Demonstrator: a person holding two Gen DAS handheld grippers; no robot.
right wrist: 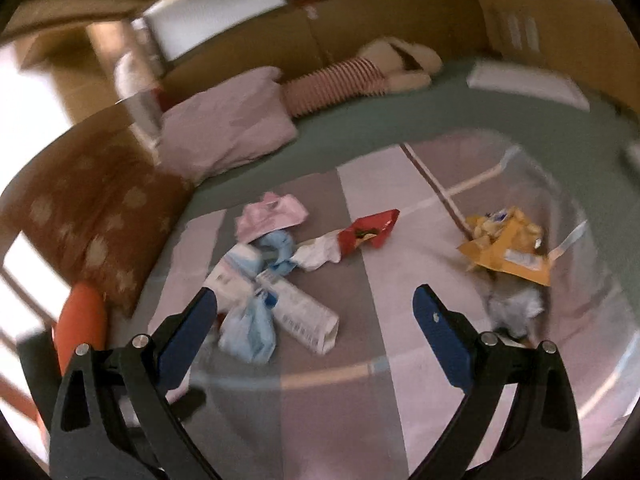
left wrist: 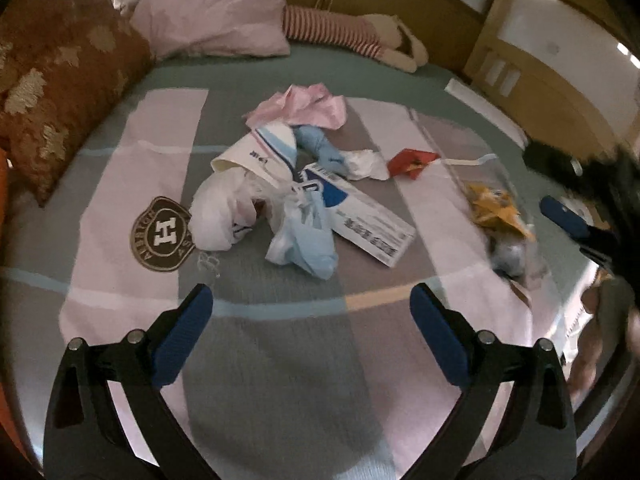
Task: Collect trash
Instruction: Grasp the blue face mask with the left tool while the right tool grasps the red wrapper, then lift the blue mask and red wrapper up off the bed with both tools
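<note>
Trash lies in a heap on the bed: a pink wrapper (left wrist: 304, 104) (right wrist: 272, 216), a white and blue flat box (left wrist: 360, 216) (right wrist: 304, 312), a light blue plastic bag (left wrist: 304, 240) (right wrist: 248, 332), white crumpled plastic (left wrist: 216, 212), a red snack packet (left wrist: 412, 162) (right wrist: 368, 232). A clear plastic bag (left wrist: 516, 248) (right wrist: 568, 280) at the right holds a yellow snack packet (left wrist: 496, 208) (right wrist: 504, 248). My left gripper (left wrist: 312, 304) is open and empty above the bedspread, short of the heap. My right gripper (right wrist: 316, 304) is open and empty; its blue fingertip (left wrist: 560, 212) shows in the left wrist view beside the clear bag.
The bedspread (left wrist: 280, 360) has pink, grey and green blocks and a brown crest (left wrist: 162, 236). A brown patterned cushion (left wrist: 52, 92) lies at the left, a pink pillow (left wrist: 212, 16) and a striped plush toy (left wrist: 352, 36) at the head. Wooden cabinets (left wrist: 540, 60) stand behind.
</note>
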